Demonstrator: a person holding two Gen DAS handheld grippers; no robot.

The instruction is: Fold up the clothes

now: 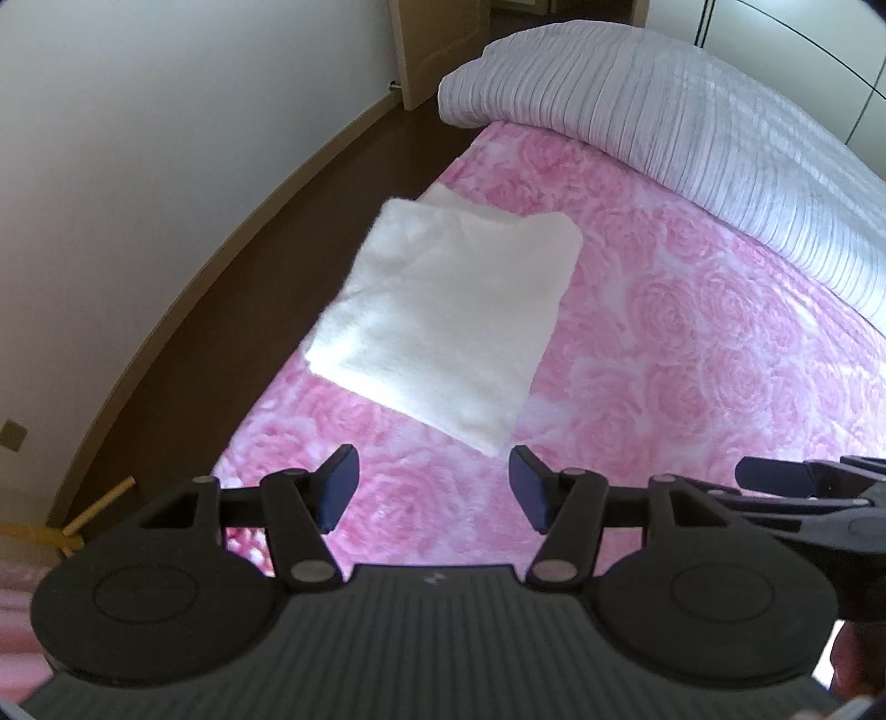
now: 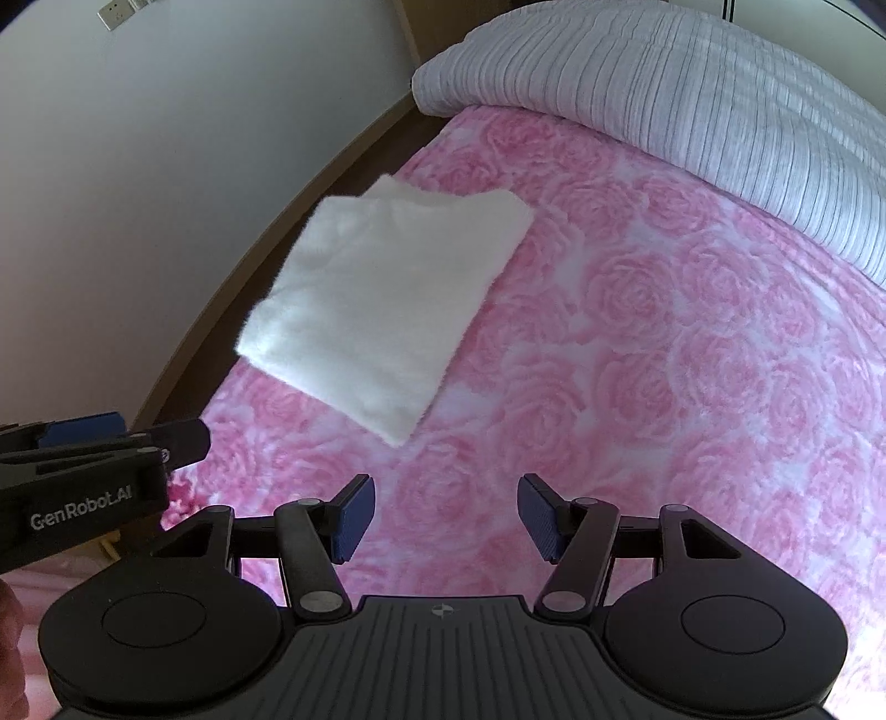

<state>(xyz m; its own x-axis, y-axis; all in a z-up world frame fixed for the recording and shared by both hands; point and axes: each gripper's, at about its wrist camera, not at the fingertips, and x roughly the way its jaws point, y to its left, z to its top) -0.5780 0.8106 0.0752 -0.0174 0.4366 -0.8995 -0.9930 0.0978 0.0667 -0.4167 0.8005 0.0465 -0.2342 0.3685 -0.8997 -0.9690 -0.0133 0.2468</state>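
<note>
A white fluffy garment (image 1: 448,315) lies folded into a neat rectangle on the pink rose-patterned bed cover (image 1: 664,354), near the bed's left edge. It also shows in the right wrist view (image 2: 382,310). My left gripper (image 1: 434,490) is open and empty, hovering just short of the garment's near corner. My right gripper (image 2: 446,518) is open and empty, also short of the garment and to its right. Each gripper appears at the side of the other's view: the right one (image 1: 786,482), the left one (image 2: 127,437).
A grey-white ribbed duvet (image 1: 692,116) is bunched along the far side of the bed. Dark floor (image 1: 238,327) and a white wall (image 1: 138,166) run along the bed's left edge. A door (image 1: 426,50) stands at the back.
</note>
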